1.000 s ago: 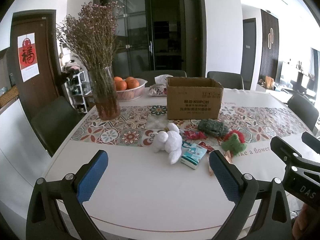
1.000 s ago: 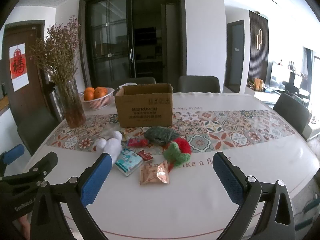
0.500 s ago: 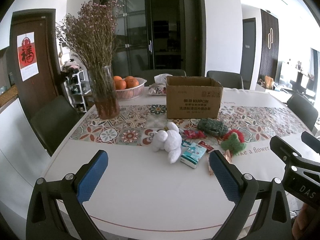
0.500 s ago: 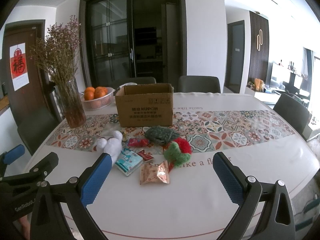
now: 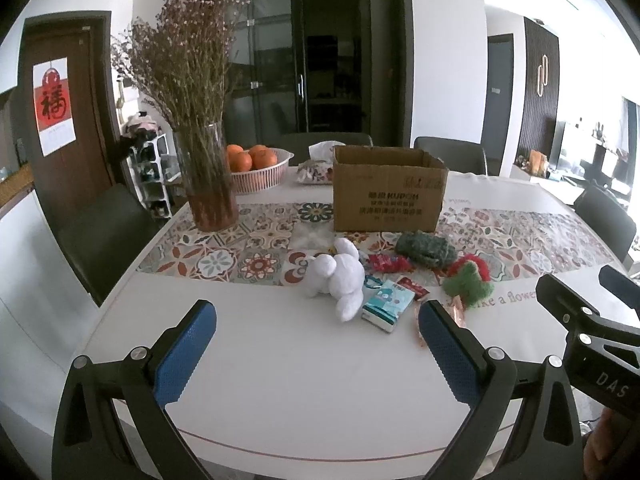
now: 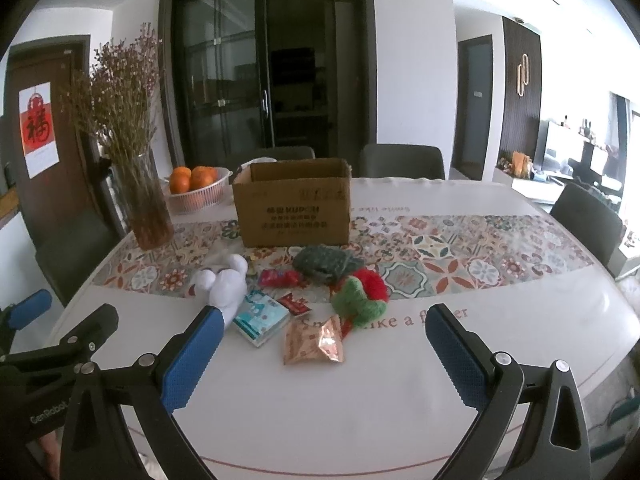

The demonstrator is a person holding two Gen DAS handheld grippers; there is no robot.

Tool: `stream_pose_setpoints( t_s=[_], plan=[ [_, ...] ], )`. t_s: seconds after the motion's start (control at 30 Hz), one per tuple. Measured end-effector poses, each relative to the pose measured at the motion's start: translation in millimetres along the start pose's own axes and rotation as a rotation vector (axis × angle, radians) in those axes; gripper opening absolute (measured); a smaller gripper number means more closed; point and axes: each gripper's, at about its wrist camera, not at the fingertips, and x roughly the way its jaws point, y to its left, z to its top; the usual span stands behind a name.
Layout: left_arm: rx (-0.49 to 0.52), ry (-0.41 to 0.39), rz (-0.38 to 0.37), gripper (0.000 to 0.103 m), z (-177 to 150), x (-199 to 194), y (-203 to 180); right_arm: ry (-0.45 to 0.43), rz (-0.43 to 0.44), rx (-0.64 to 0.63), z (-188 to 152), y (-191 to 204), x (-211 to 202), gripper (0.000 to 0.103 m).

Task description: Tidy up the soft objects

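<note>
A white plush toy (image 5: 339, 276) (image 6: 225, 282) lies mid-table beside a dark green knitted piece (image 5: 426, 245) (image 6: 325, 261) and a green-and-red crocheted toy (image 5: 469, 282) (image 6: 362, 296). Among them lie a tissue pack (image 5: 387, 305) (image 6: 261, 317), a red wrapper (image 6: 280, 278) and a copper snack packet (image 6: 314, 342). An open cardboard box (image 5: 387, 190) (image 6: 294, 202) stands behind them. My left gripper (image 5: 316, 354) and right gripper (image 6: 320, 358) hover open over the near table edge, short of the pile, holding nothing.
A glass vase of dried flowers (image 5: 208, 184) (image 6: 146, 200) and a basket of oranges (image 5: 256, 168) (image 6: 198, 190) stand at the back left. Dark chairs (image 6: 402, 162) ring the white table (image 5: 280, 380). A patterned runner (image 6: 460, 248) crosses its middle.
</note>
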Motion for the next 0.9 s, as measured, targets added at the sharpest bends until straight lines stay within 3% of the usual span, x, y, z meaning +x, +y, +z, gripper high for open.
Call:
stream_pose_setpoints(
  t_s=[0.47, 0.9],
  plan=[
    [-0.044, 0.053, -0.001, 0.103, 4, 48, 7, 0.050, -0.041, 0.007, 5, 3, 42, 0.102],
    [-0.058, 0.145, -0.019, 0.103, 21, 123, -5, 0.161, -0.039, 0.075, 12, -10, 119, 0.102]
  ],
)
